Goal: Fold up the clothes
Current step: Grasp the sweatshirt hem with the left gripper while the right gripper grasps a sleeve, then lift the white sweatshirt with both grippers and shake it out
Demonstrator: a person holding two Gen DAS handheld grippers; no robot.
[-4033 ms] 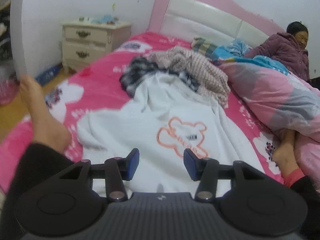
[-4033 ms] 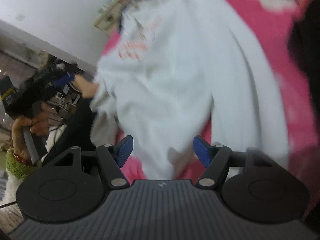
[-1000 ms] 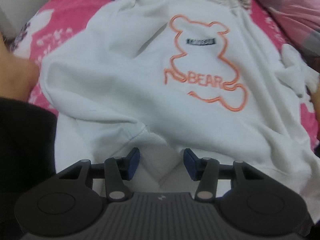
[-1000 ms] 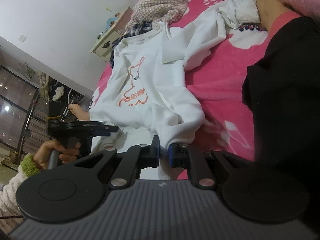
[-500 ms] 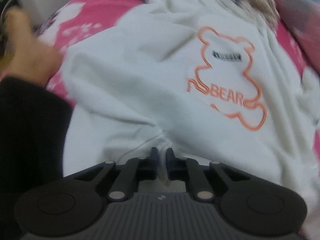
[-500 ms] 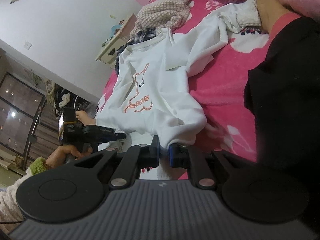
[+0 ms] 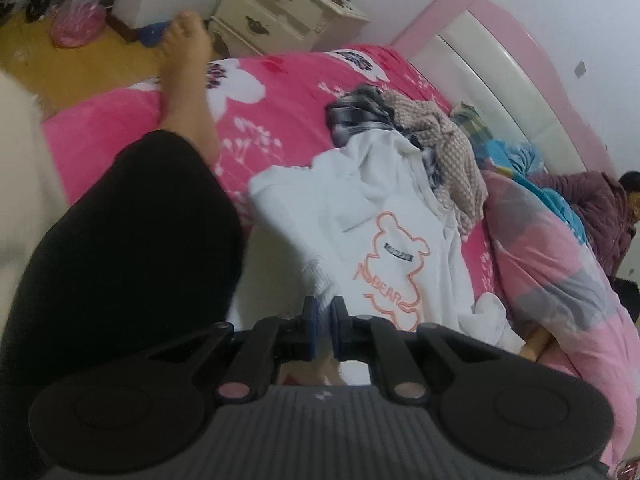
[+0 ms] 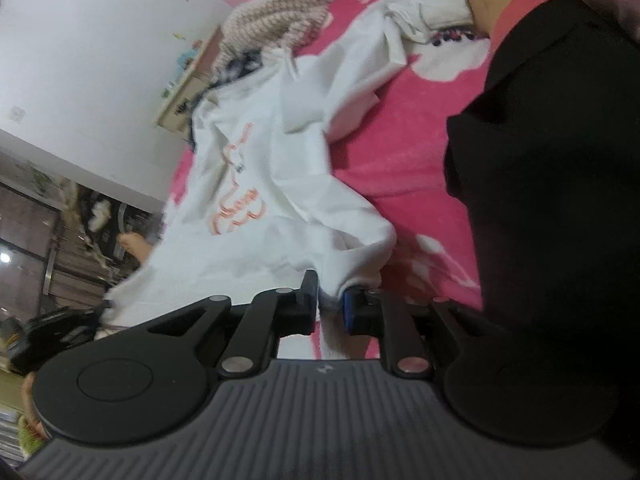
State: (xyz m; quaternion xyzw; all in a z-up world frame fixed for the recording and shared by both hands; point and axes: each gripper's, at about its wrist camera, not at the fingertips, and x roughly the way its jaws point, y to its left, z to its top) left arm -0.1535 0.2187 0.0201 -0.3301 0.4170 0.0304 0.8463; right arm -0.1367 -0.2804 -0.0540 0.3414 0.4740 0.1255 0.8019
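Note:
A white sweatshirt (image 7: pixel 400 216) with an orange bear outline lies on the pink flowered bedspread (image 7: pixel 288 92). My left gripper (image 7: pixel 323 316) is shut on its near hem and holds that edge up off the bed. In the right wrist view the sweatshirt (image 8: pixel 280 184) is stretched from the far left to my right gripper (image 8: pixel 330 300). The right jaws are opening, and a bunched corner of white fabric still fills the gap and touches both pads. One sleeve (image 8: pixel 360 68) trails toward the top right.
A heap of checked clothes (image 7: pixel 432 140) lies beyond the collar. A leg in black trousers (image 7: pixel 140 240) with a bare foot borders the left side. A pink quilt (image 7: pixel 560 264) and a reclining person (image 7: pixel 612 208) are on the right, and a cream nightstand (image 7: pixel 280 12) stands at the bedside.
The left gripper closed on the hem, then rose and swung back with it, lifting that edge. The right gripper stayed put and its jaws widened a little around the corner.

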